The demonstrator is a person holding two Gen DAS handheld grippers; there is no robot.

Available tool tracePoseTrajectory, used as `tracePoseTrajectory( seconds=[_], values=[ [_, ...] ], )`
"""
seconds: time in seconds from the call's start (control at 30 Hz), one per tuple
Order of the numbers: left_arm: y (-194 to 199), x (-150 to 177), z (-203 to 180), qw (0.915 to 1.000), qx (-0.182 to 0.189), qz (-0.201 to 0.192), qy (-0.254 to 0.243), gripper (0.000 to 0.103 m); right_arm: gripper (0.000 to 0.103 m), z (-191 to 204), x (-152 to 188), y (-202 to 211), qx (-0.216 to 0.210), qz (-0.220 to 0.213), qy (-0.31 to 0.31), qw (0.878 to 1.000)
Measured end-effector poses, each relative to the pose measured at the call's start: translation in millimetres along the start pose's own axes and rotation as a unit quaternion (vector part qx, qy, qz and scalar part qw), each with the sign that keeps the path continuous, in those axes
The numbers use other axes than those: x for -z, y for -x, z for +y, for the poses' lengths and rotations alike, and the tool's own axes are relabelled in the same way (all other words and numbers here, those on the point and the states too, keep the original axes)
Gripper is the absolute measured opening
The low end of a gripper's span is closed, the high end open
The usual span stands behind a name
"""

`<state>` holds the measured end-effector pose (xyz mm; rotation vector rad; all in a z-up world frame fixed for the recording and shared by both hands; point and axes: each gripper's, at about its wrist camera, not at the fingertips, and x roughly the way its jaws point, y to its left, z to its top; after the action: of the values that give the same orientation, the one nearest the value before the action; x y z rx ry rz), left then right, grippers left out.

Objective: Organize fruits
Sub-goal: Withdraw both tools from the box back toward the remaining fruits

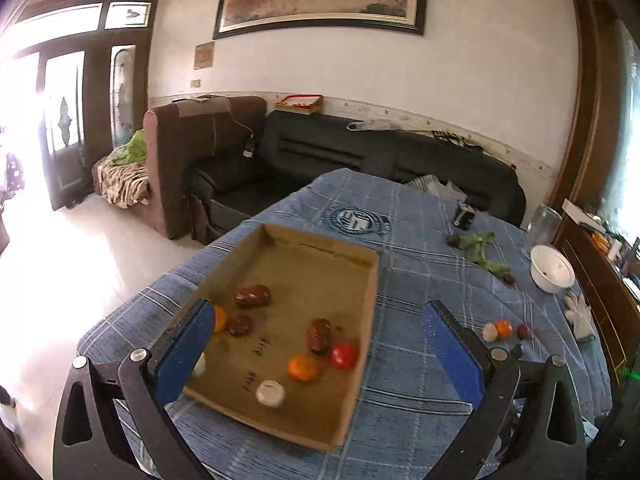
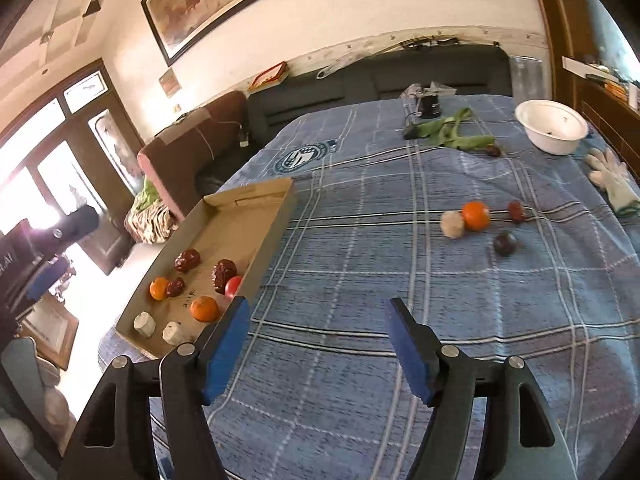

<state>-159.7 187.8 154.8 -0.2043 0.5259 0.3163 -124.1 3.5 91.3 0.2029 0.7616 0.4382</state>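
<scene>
A shallow cardboard tray (image 1: 362, 312) (image 2: 276, 216) lies on the blue plaid cloth. It holds several fruits: dark red dates (image 1: 253, 295), oranges (image 1: 302, 368), a red fruit (image 1: 344, 355) and white pieces (image 1: 270, 393). More fruit lies loose on the cloth to the right: an orange (image 2: 475, 215), a white piece (image 2: 453, 224), a red date (image 2: 516, 211) and a dark plum (image 2: 504, 243). My left gripper (image 1: 316, 356) is open above the tray's near end. My right gripper (image 2: 316, 350) is open and empty over bare cloth, well short of the loose fruit.
A white bowl (image 2: 551, 126), a white glove (image 2: 612, 178), green leafy stems (image 2: 460, 132) and a small dark jar (image 2: 429, 106) lie at the far right of the table. Sofas stand behind the table. A wooden cabinet (image 1: 600, 280) runs along the right edge.
</scene>
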Motion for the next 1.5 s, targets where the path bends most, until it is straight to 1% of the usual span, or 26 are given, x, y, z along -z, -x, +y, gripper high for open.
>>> tracePoseTrajectory(
  seconds=[0.13, 0.43, 0.8, 0.93, 1.0, 1.17, 1.37, 1.43, 1.5],
  values=[
    [2.4, 6.5, -11.9, 0.9997, 0.017, 0.005, -0.015, 0.103, 0.077, -11.7, 3.1, 7.1, 0.006, -0.007, -0.009, 1.0],
    [-8.4, 15.0, -30.7, 0.9987, 0.019, 0.02, -0.043, 0.103, 0.078, -25.7, 5.3, 4.5, 0.007, -0.002, -0.023, 1.0],
    [-30.3, 23.5, -36.1, 0.9973, 0.022, 0.047, -0.053, 0.103, 0.078, -37.6, 8.2, -6.5, 0.017, 0.014, -0.032, 0.999],
    [-37.3, 25.5, -34.7, 0.9965, 0.029, 0.058, -0.052, 0.103, 0.077, -45.7, 8.2, -8.9, 0.021, 0.02, -0.035, 0.999],
    [-38.8, 25.7, -32.9, 0.9963, 0.034, 0.061, -0.05, 0.103, 0.077, -54.8, 5.2, -7.5, 0.027, 0.019, -0.039, 0.999],
    [-49.5, 29.8, -28.9, 0.9944, 0.056, 0.082, -0.037, 0.103, 0.077, -98.6, -15.1, 0.5, 0.068, 0.015, -0.068, 0.995],
    [-62.1, 39.7, -37.4, 0.9896, 0.084, 0.107, -0.046, 0.103, 0.077, -137.8, -45.5, -11.9, 0.111, 0.021, -0.077, 0.991],
    [-64.3, 41.1, -36.5, 0.9887, 0.09, 0.111, -0.045, 0.103, 0.077, -149.4, -54.1, -22.1, 0.117, 0.025, -0.086, 0.989],
    [-66.6, 42.2, -34.7, 0.9883, 0.093, 0.113, -0.043, 0.103, 0.072, -162.1, -61.9, -31.5, 0.108, 0.03, -0.108, 0.988]
  ],
)
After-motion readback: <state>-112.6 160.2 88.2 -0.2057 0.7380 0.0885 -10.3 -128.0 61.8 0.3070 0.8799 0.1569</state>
